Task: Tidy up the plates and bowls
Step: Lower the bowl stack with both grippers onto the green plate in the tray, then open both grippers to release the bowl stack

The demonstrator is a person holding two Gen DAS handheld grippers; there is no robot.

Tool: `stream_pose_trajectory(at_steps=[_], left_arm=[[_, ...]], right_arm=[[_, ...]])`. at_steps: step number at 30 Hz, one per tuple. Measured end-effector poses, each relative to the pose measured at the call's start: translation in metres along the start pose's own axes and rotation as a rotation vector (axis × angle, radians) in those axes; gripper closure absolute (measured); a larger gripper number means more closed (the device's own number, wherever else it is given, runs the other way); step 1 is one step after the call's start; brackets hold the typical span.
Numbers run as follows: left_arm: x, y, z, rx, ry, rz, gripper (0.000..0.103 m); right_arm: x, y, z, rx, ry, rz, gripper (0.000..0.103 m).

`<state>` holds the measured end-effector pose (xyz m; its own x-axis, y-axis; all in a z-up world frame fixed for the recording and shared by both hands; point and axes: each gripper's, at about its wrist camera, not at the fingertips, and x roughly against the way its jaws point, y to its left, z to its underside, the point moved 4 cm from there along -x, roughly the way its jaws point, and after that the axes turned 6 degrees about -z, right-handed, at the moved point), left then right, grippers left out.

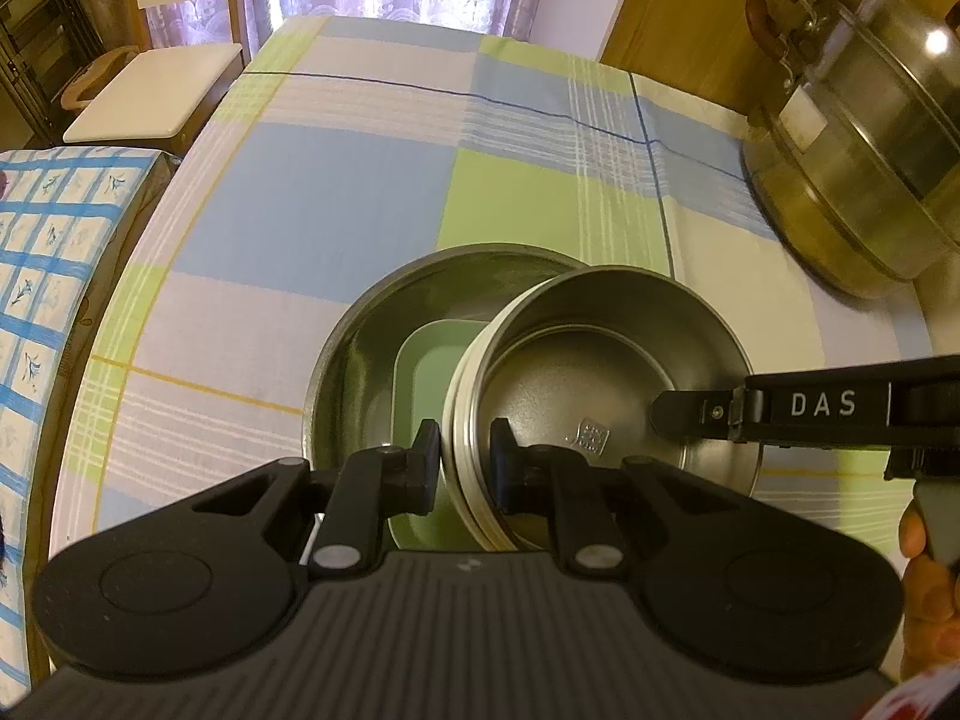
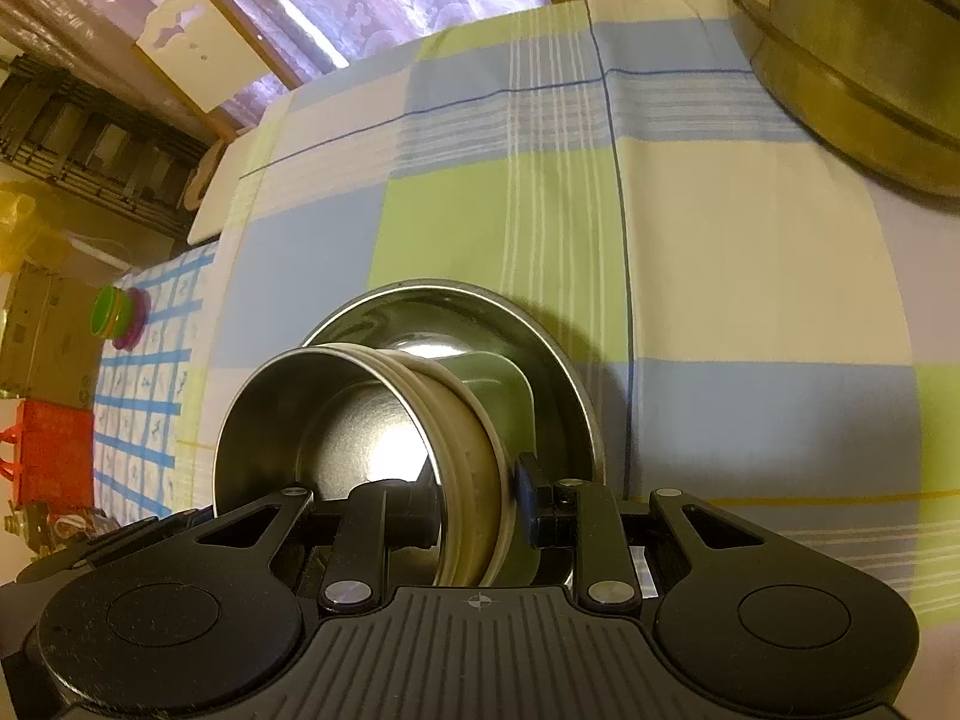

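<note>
A small steel bowl [image 1: 600,372] with a cream outer wall is tilted above a wide steel bowl [image 1: 354,348] on the checked cloth. A pale green square dish [image 1: 432,360] lies inside the wide bowl. My left gripper [image 1: 465,456] is shut on the small bowl's near rim. My right gripper [image 2: 477,492] is shut on the same small bowl's [image 2: 336,420] rim from the other side; its finger [image 1: 696,411] shows in the left wrist view. The wide bowl [image 2: 540,336] and green dish [image 2: 510,384] sit behind it.
A large steel steamer pot [image 1: 864,138] with brown handles stands at the table's far right, also in the right wrist view [image 2: 852,48]. A white chair [image 1: 150,84] stands past the far left edge. A second blue-checked table [image 1: 48,276] on the left carries stacked coloured plastic bowls [image 2: 120,315].
</note>
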<state>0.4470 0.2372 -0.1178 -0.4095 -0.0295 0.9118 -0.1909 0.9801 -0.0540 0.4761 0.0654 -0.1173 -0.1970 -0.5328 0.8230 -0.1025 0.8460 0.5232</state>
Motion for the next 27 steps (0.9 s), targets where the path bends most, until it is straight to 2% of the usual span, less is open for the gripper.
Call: stream_pose_trajectory(at_steps=[27], left_arm=[[-0.012,0.007,-0.001,0.008,0.011,0.014,0.088]], right_arm=[[-0.008,0.003,0.004,0.0,0.004,0.021,0.078]])
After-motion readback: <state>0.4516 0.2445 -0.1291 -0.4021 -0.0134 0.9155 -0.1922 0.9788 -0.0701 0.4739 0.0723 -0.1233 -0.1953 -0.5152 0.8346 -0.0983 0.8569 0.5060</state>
